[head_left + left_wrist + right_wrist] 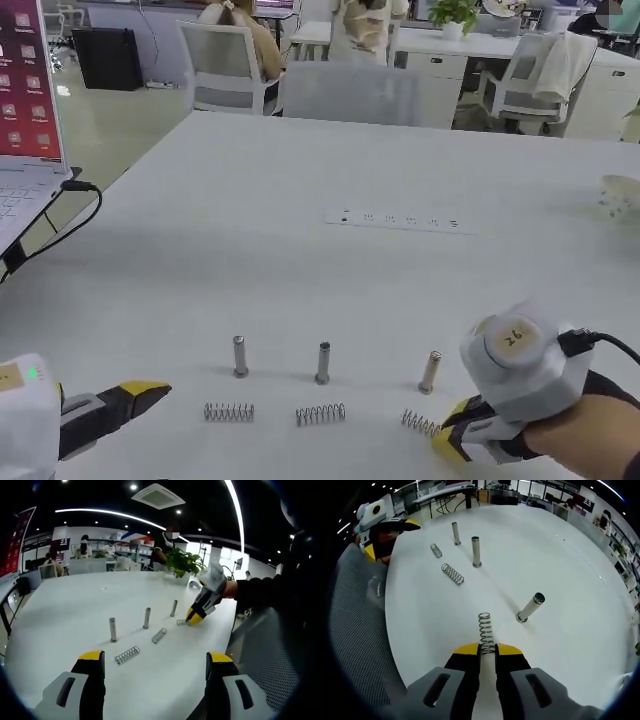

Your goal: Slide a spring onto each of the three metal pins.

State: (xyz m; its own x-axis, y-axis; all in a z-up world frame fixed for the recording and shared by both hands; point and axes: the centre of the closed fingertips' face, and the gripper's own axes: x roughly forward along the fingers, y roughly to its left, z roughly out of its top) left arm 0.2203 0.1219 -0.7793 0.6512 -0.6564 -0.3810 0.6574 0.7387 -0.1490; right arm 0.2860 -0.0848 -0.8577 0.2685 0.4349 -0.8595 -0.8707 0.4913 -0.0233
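Note:
Three metal pins stand in a row on the white table: left pin [240, 356], middle pin [323, 363], right pin [430, 371]. A spring lies in front of each: left spring [229, 412], middle spring [321, 414], right spring [420, 423]. My right gripper [450, 435] is shut on the near end of the right spring [485, 629], which lies flat and points past the tilted-looking right pin [530, 607]. My left gripper [155, 660] is held open just short of the left spring [127, 655], with nothing between its fingers. The left gripper [140, 393] sits at the lower left.
A laptop [20, 150] with a black cable [70, 225] sits at the table's left edge. A white power strip [395, 220] lies mid-table behind the pins. Chairs and people are beyond the far edge. The near table edge is just below both grippers.

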